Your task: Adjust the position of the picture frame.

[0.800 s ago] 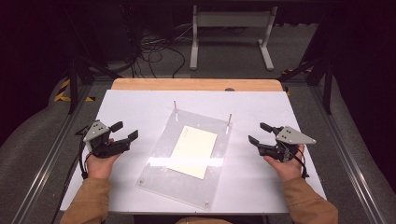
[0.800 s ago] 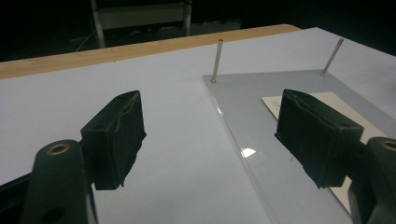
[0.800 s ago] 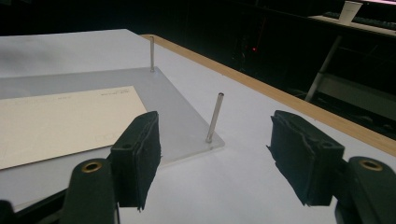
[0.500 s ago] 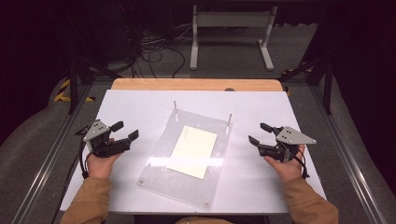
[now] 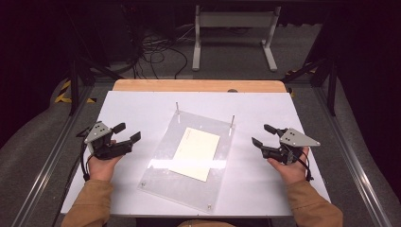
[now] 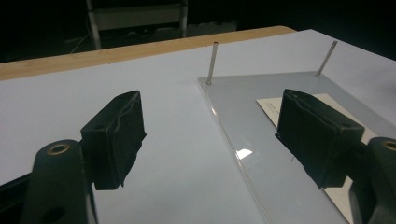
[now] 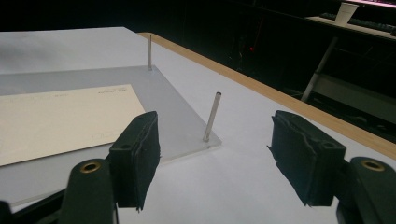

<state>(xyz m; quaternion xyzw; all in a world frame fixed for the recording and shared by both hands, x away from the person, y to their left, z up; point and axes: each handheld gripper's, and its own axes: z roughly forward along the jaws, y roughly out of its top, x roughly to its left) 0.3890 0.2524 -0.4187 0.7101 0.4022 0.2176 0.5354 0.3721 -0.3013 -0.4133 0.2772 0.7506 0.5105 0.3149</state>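
A clear acrylic plate (image 5: 163, 144) lies tilted at the middle of the white table (image 5: 142, 106). Two thin metal pins (image 5: 177, 108) (image 5: 232, 121) stand upright at its far corners. A cream envelope (image 5: 196, 153) lies flat on the plate. My left gripper (image 5: 126, 133) hovers open left of the plate, nothing between its jaws. My right gripper (image 5: 263, 135) is open to the right of the plate, also empty. In the left gripper view the plate edge (image 6: 233, 140) and both pins (image 6: 212, 63) lie ahead. The right gripper view has the envelope (image 7: 60, 121) and the near pin (image 7: 211, 116).
A wooden strip (image 5: 198, 85) runs along the table's far edge. Beyond it stand a white metal frame (image 5: 234, 28) and loose cables (image 5: 156, 47) on the floor. Black rails (image 5: 331, 90) flank the table on both sides.
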